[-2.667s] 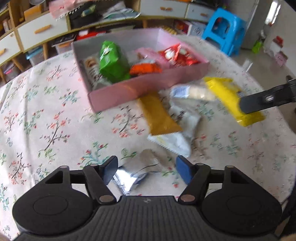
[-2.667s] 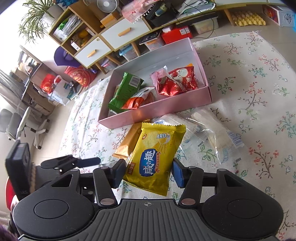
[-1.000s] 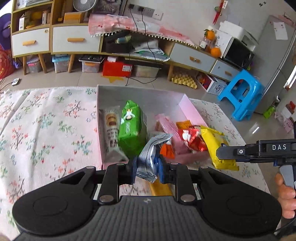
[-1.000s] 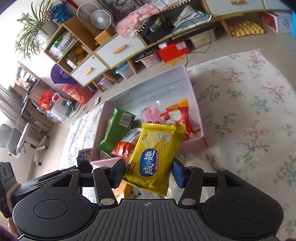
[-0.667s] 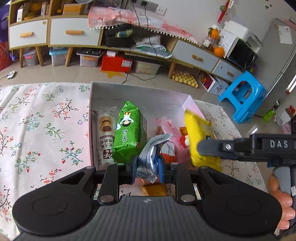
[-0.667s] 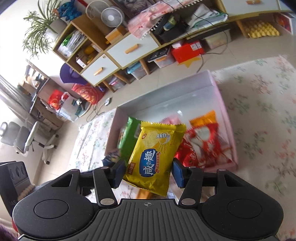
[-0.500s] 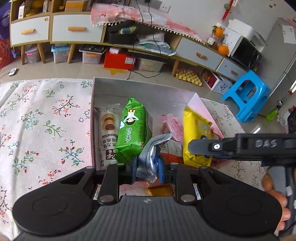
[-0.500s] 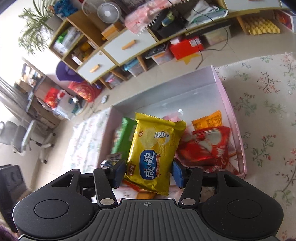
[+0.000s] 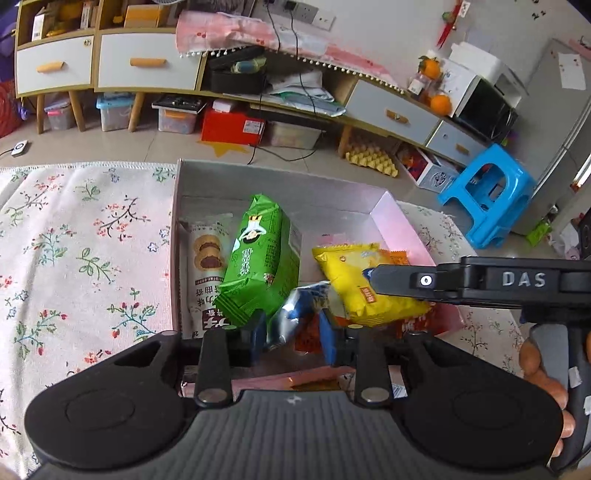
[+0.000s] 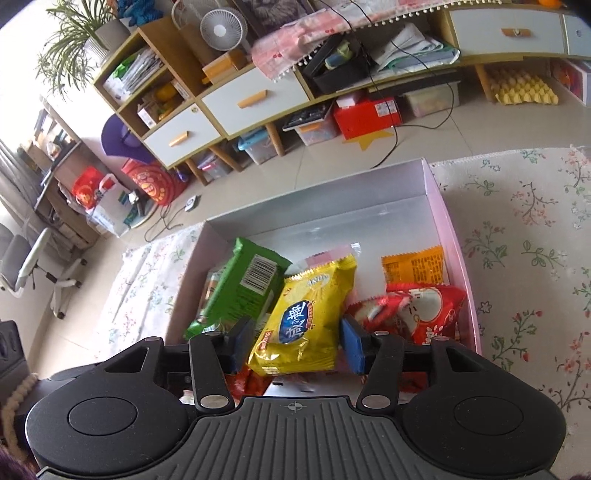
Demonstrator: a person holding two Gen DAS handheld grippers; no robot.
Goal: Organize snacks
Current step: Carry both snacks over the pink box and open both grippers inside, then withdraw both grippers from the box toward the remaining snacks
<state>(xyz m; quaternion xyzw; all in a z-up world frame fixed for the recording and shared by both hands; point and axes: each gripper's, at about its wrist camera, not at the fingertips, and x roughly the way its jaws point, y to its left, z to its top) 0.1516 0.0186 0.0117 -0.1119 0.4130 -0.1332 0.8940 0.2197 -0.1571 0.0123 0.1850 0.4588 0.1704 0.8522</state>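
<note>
Two packets arriving over the pink box at once

Silver packet [image 9: 295,314] hangs between the left gripper [image 9: 293,338] pads, which have just been parting; the yellow chip bag [image 10: 306,317] sits gripped in the right gripper [image 10: 295,345], over the pink box [image 10: 448,221]. Green pack [image 9: 258,266], biscuit pack [image 9: 207,266] and red bag [image 10: 417,310] are already inside; both releases remain, I'd say.

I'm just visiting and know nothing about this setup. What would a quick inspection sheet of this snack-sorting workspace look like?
Surface: floral tablecloth, pink box on it.
Job's things: green packet, biscuit packet, red packet, orange packet in the box.
Clutter: red carton on the floor.
Grippers: left gripper jaws just opening, silver packet loose between them; right gripper shut on yellow packet, over the box.
Cables: black cable across the floor.
Surroundings: drawer cabinet, blue stool, fan.
</note>
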